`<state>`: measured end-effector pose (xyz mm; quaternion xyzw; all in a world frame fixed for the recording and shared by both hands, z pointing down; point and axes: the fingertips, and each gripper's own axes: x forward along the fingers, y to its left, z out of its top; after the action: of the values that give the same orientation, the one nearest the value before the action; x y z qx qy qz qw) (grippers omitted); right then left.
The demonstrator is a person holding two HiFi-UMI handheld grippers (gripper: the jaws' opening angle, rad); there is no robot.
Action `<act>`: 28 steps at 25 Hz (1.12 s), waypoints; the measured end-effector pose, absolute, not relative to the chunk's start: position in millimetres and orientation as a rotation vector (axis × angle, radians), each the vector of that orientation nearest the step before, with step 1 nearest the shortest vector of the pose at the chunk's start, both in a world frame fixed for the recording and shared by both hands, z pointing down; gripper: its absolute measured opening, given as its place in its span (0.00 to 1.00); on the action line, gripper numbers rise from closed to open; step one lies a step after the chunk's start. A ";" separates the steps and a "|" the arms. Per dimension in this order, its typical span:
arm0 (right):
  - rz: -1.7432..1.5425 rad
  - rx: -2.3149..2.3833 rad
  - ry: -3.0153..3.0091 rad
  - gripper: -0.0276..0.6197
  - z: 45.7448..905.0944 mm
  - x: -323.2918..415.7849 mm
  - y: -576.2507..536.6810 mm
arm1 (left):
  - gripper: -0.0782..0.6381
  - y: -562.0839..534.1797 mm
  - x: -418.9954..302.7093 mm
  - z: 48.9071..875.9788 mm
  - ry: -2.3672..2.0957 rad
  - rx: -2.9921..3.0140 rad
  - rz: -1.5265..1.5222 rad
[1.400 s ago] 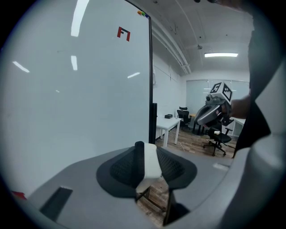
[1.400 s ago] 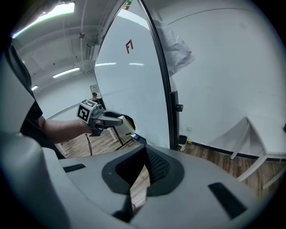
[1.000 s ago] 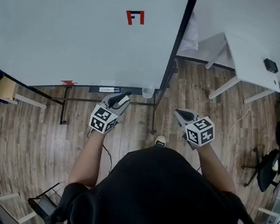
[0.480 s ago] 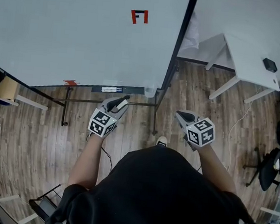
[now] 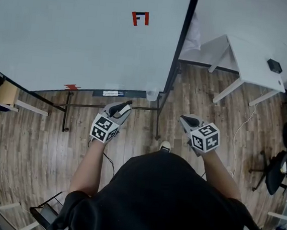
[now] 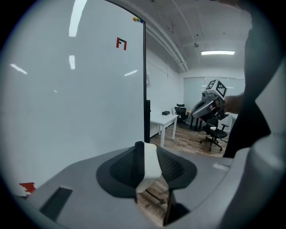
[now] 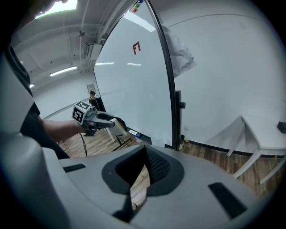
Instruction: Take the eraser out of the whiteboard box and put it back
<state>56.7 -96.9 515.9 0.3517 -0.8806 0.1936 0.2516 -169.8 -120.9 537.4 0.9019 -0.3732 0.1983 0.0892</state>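
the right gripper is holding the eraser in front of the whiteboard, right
Not quite: it is the left gripper that holds the eraser, clamped between its fingers in front of the whiteboard. The left gripper view shows this. The right gripper has nothing between its fingers.

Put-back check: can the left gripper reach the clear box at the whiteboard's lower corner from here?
Probably yes. The left gripper, shut on the eraser, sits just short of the clear box, with nothing visible between them.
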 end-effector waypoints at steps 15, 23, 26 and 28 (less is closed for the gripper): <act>0.533 0.953 -2.398 0.04 525.0 68.0 -108.8 | 0.32 -144.7 -133.8 531.6 -1.061 2.714 0.580; 0.555 0.914 -2.403 0.04 529.7 71.4 -117.1 | 0.32 -169.1 -113.9 519.6 -1.055 2.735 0.547; 0.564 0.914 -2.399 0.04 533.7 76.8 -121.4 | 0.32 -180.4 -107.2 515.3 -1.059 2.736 0.524; 0.572 0.913 -2.394 0.04 536.8 81.1 -125.0 | 0.32 -188.3 -101.4 513.3 -1.054 2.739 0.510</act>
<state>81.1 -125.0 536.8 0.3364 -0.8817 0.2107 0.2551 -101.4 -188.3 513.3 0.9165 -0.3525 0.1707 0.0812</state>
